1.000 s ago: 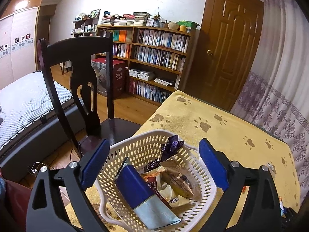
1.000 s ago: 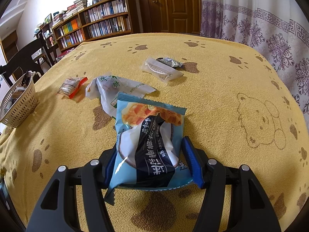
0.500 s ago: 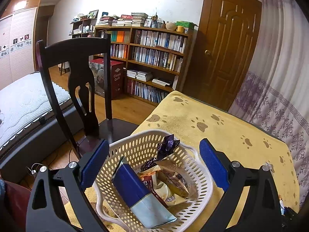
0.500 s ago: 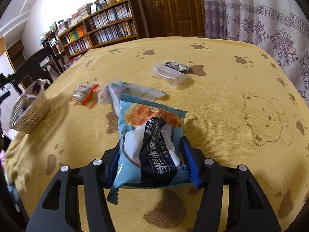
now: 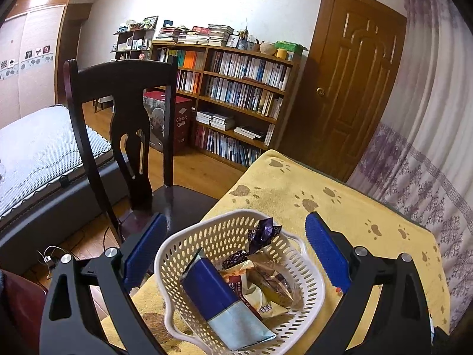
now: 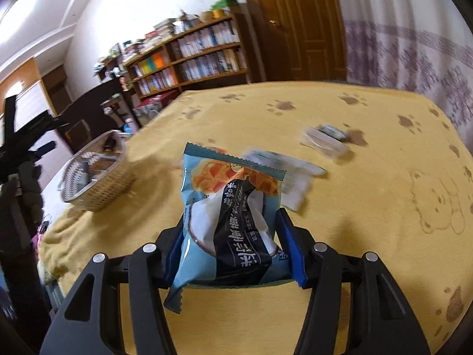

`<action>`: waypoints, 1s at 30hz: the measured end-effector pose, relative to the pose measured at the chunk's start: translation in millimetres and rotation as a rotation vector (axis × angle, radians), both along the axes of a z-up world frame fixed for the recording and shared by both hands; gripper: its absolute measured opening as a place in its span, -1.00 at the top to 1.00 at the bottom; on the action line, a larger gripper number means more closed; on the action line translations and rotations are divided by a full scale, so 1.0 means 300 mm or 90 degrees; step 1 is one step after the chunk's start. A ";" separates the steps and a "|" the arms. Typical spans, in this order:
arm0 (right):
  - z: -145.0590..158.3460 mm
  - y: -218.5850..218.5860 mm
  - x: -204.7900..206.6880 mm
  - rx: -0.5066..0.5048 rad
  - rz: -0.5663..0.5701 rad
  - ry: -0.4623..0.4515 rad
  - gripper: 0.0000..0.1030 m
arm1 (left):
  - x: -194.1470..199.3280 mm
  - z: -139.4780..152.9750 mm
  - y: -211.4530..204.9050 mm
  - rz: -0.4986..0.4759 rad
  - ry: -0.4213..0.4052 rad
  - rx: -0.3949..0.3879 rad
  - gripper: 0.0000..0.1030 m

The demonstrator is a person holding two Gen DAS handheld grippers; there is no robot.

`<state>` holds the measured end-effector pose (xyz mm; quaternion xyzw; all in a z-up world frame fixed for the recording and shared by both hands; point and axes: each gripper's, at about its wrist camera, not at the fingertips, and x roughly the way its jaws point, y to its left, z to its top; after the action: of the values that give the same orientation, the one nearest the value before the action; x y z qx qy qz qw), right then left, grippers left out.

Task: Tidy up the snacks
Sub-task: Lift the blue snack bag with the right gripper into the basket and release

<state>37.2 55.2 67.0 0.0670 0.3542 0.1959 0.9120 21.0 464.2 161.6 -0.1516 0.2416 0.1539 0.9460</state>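
A white perforated basket (image 5: 207, 236) sits on the table's near-left corner and holds several snack packets, among them a long blue one (image 5: 218, 301). My left gripper (image 5: 236, 242) is open, its blue pads either side of the basket rim. My right gripper (image 6: 233, 224) is shut on a light-blue snack bag (image 6: 227, 207), held above the yellow cloth. The same basket (image 6: 97, 174) shows at the left in the right wrist view. A white-green packet (image 6: 295, 177) lies behind the bag, and a clear packet (image 6: 325, 142) with a dark wrapper lies further back.
A yellow paw-print cloth (image 6: 369, 207) covers the table. A dark wooden chair (image 5: 124, 136) stands against the table edge by the basket. Bookshelves (image 5: 236, 100), a door (image 5: 348, 88) and a patterned curtain (image 5: 428, 162) ring the room; a bed (image 5: 35, 153) lies left.
My right gripper has lifted the light-blue bag off the cloth and swung left toward the basket, which now looks nearer. The left gripper has stayed open over the basket.
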 end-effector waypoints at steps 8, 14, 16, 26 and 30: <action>0.106 0.239 -0.002 -0.002 0.092 -0.035 -0.10 | -0.020 0.025 0.040 -0.003 -0.017 -0.019 -0.86; 0.160 0.457 0.017 -0.003 0.165 -0.048 -0.10 | -0.063 0.063 0.090 0.033 -0.043 0.001 -0.88; 0.165 0.526 0.026 -0.007 0.183 -0.047 -0.10 | -0.081 0.074 0.105 0.046 -0.050 0.011 -0.88; 0.198 0.800 0.073 -0.022 0.239 -0.042 -0.10 | -0.137 0.107 0.189 0.095 -0.075 0.006 -0.89; 0.217 0.888 0.103 -0.017 0.267 -0.036 -0.11 | -0.151 0.108 0.223 0.104 -0.082 -0.010 -0.89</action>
<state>68.1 321.8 132.0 -0.0260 0.3375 0.3784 0.8615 -24.1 531.0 194.1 -0.1874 0.1684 0.2186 0.9427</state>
